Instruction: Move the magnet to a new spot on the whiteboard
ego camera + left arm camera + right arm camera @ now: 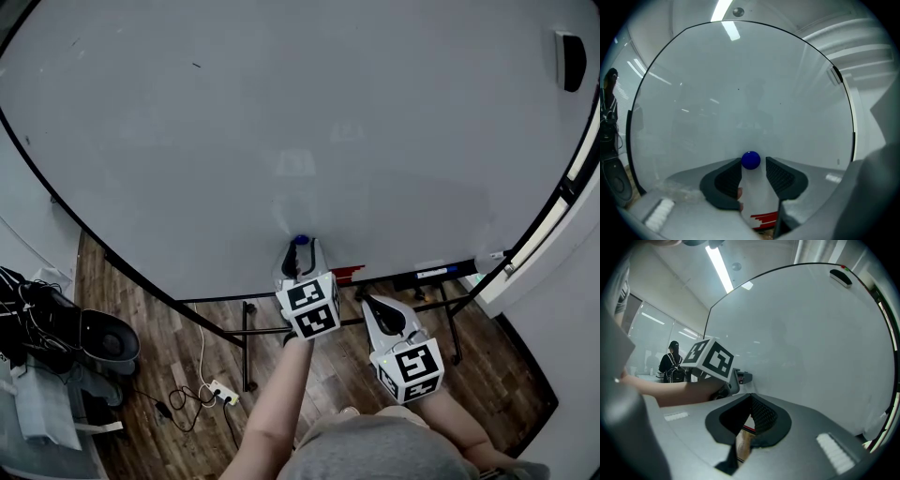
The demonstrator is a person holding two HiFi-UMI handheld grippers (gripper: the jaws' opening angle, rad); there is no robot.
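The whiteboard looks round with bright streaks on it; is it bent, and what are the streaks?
Probably not bent. Head view: the wide lens bows the whiteboard into an arc. Left gripper view: same bulge, black corners, ceiling lights mirrored as streaks. Right gripper view: bowed again, a ceiling light strip glaring above.

Magnet point(751, 160) is showing blue; whiteboard point(281, 112) is reading pale grey, black-edged; cubes point(310, 307) are showing black-on-white squares; floor point(187, 328) is showing brown woodgrain.
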